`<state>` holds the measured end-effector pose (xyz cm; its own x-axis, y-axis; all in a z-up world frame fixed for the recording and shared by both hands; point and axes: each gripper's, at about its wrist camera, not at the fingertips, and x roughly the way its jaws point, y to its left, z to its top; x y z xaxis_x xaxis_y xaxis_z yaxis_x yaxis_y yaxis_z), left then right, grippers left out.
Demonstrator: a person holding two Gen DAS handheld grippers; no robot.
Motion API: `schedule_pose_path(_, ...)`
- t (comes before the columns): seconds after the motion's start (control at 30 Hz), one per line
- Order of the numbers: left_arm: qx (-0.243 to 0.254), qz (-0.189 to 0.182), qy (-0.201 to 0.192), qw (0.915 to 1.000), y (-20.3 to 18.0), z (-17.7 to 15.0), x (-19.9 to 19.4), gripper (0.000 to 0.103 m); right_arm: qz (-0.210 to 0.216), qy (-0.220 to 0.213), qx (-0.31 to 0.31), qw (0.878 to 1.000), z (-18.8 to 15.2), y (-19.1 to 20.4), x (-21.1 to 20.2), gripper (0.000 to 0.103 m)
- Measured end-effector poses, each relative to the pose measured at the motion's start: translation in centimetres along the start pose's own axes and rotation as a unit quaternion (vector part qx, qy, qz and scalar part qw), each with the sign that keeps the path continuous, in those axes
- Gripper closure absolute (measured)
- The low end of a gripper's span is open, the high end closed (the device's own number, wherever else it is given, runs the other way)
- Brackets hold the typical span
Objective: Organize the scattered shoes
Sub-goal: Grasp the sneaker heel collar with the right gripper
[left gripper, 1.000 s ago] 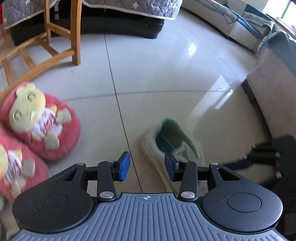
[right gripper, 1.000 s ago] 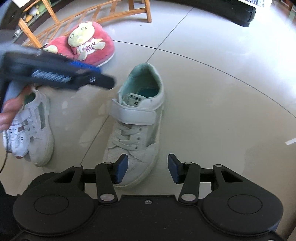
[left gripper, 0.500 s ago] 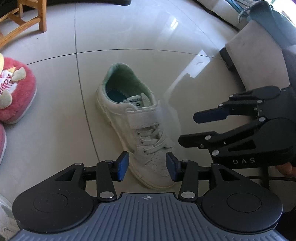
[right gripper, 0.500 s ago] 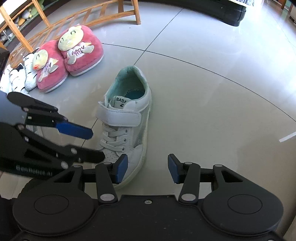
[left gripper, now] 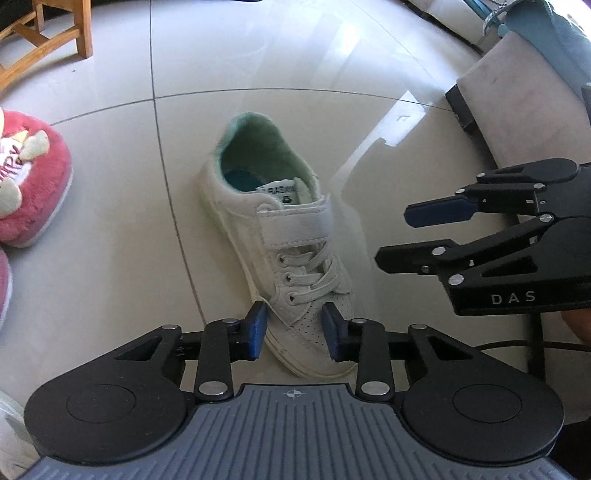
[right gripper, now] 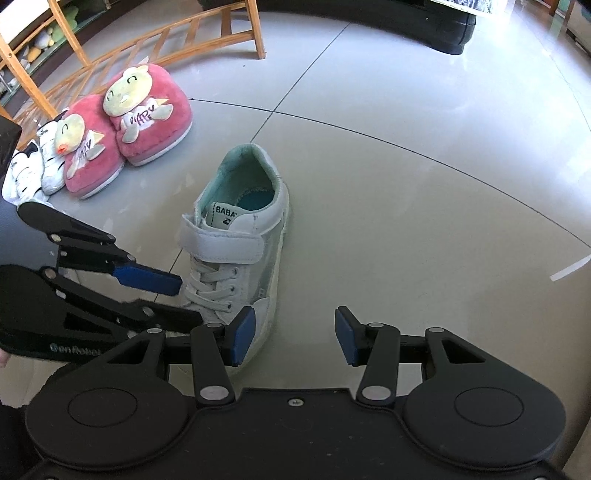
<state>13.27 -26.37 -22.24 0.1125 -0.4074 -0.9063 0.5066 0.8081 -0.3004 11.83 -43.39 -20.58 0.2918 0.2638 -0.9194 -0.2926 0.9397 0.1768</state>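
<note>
A white child's sneaker (left gripper: pixel 280 240) with a green lining and a strap lies alone on the tiled floor, toe toward me; it also shows in the right wrist view (right gripper: pixel 236 243). My left gripper (left gripper: pixel 294 330) is open, with its blue pads on either side of the sneaker's toe, apart from it or just touching. My right gripper (right gripper: pixel 291 336) is open and empty, just right of the toe. Each gripper shows in the other's view, the right one (left gripper: pixel 443 229) and the left one (right gripper: pixel 147 288).
Two red plush slippers (right gripper: pixel 129 122) lie side by side at the left, with white sneakers (right gripper: pixel 33 170) beside them. A wooden frame (right gripper: pixel 155 48) stands behind them. A grey sofa (left gripper: pixel 524 110) is at the right. A dark bed base (right gripper: pixel 406 22) lies far back.
My left gripper has swung right from the red slippers to the lone sneaker and closed in on its toe. My right gripper has drawn nearer to the sneaker.
</note>
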Motion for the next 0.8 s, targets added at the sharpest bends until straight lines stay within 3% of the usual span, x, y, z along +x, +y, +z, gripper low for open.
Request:
schedule_pose_path(0.2, 0.015, 0.027, -0.008, 0.9995, 0.8, 0.8, -0.7, 0.081, -0.001, -0.004, -0.001, 1.000, 0.3, 0.2, 0.0, 0.052)
schedule_pose_path(0.63, 0.020, 0.048, -0.013, 0.9985, 1.9, 0.9, -1.4, 0.079, -0.014, -0.024, 0.020, 0.999, 1.5, -0.8, -0.2, 0.052)
schedule_pose_path(0.8, 0.011, 0.047, -0.011, 0.9988, 2.0, 1.2, -1.4, 0.076, -0.017, -0.042, 0.023, 0.999, 2.8, -1.3, -0.4, 0.056)
